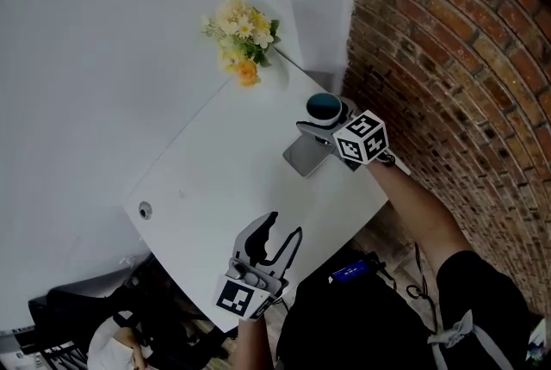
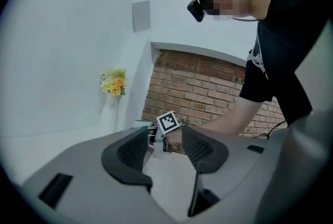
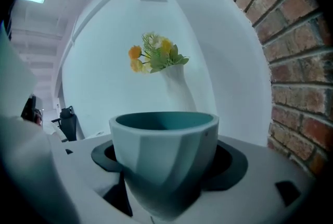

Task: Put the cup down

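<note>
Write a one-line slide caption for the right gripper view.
Right claw gripping an upright teal cup, yellow flowers and a brick wall beyond.

Cup (image 3: pixel 164 160): pale faceted outside, teal inside, empty, upright. Clamped between right gripper (image 1: pixel 320 129) jaws, over far corner of white tabletop (image 1: pixel 215 170).

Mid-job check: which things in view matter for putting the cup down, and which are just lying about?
Part of the job:
- cup, teal inside, held upright between the jaws
- right gripper, shut on the cup
- table, white, under the cup

Just lying about:
- flowers at the table's far edge
- left gripper, jaws apart, nothing in them
- small round hole in the table
</note>
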The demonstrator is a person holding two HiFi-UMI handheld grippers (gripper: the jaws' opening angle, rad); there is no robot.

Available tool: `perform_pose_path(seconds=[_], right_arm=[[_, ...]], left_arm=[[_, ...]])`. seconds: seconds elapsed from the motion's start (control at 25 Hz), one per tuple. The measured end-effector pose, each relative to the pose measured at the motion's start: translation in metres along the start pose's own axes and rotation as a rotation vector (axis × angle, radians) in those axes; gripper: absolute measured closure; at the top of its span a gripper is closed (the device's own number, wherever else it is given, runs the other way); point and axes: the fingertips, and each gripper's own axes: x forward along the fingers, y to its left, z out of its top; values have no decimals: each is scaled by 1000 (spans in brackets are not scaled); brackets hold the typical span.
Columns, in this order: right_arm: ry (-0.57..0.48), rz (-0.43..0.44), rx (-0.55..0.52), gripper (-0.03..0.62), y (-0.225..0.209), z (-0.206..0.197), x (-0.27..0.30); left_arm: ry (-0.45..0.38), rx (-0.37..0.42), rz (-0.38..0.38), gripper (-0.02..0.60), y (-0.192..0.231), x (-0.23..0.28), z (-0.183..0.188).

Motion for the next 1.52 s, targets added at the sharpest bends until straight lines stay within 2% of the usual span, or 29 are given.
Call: perform_pose_path(seconds=[0.24, 0.56, 0.72, 0.92, 1.2, 1.4, 1.52], right_arm=[[2, -19, -96, 183, -4, -10, 12], [-7, -34, -236, 183, 7, -28, -8], [-11, -43, -237, 183, 6, -29, -10], [18, -46, -258, 181, 10, -33, -4], [113, -41, -262, 181, 9, -40, -9], [199, -59, -288, 181, 7, -51, -20], [222, -82, -267, 181, 5, -62, -38]], left_arm=[[28, -4, 5, 387, 4, 6, -6], [20, -18, 21, 385, 12, 8, -3], [0, -25, 11, 386, 8, 15, 5], [12, -4, 7, 385, 3, 12, 2], [-28, 3, -2, 387, -2, 6, 14], [-23, 4, -2, 387, -7, 1, 10], [-14, 11, -3, 385, -11, -2, 9]])
